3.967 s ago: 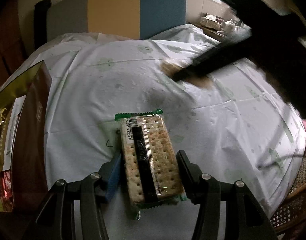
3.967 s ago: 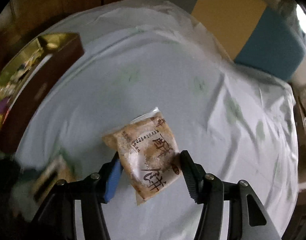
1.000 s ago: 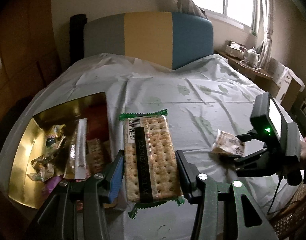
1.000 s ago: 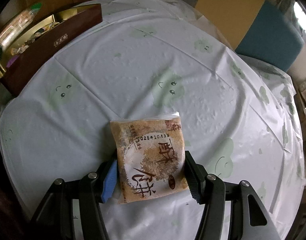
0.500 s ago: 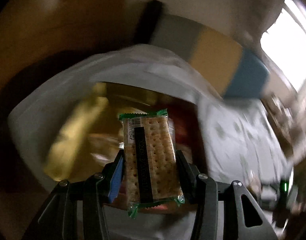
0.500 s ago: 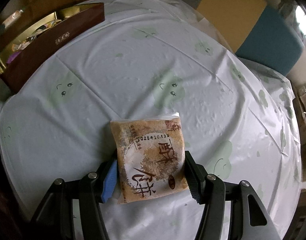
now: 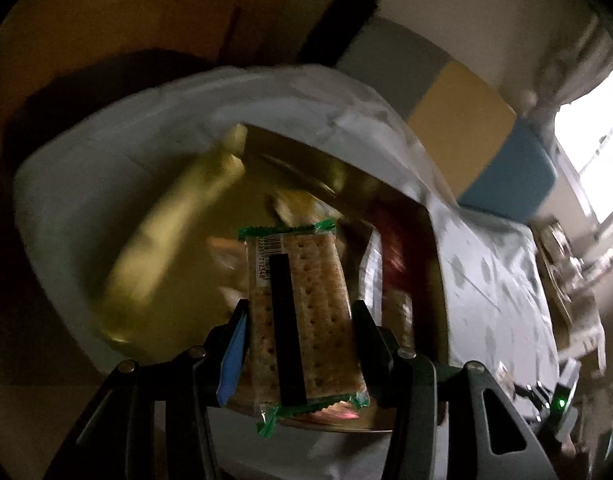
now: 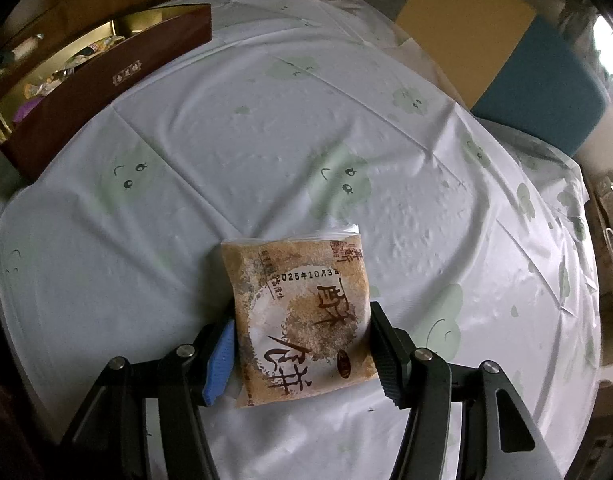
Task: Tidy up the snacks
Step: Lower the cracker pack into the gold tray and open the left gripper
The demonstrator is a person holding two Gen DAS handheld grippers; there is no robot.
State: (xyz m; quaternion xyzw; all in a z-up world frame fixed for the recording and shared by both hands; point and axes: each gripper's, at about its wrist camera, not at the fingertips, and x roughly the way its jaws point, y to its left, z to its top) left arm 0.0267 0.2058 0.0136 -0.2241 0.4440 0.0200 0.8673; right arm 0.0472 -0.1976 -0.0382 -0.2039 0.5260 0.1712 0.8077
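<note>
A clear, green-edged packet of crackers (image 7: 306,280) stands upright between the pads of my left gripper (image 7: 302,314), which is shut on it. The packet hangs over the gold-lined inside of the snack box (image 7: 158,240), where several blurred snacks lie. My right gripper (image 8: 302,320) is shut on a brown pastry packet (image 8: 298,280) with dark lettering, just above the tablecloth (image 8: 266,120). In the right wrist view the box's dark red wall (image 8: 106,80) stands at the far left of the table.
A chair back in grey, yellow and blue (image 7: 462,108) stands behind the round table. At the far right are a bright window (image 7: 594,136) and a cluttered sideboard (image 7: 562,248). The white cloth has pale green cloud faces.
My left gripper swung left from beside the box to above its gold inside, rolling as it went, with the crackers still held. The right gripper and its pastry packet stayed put.
</note>
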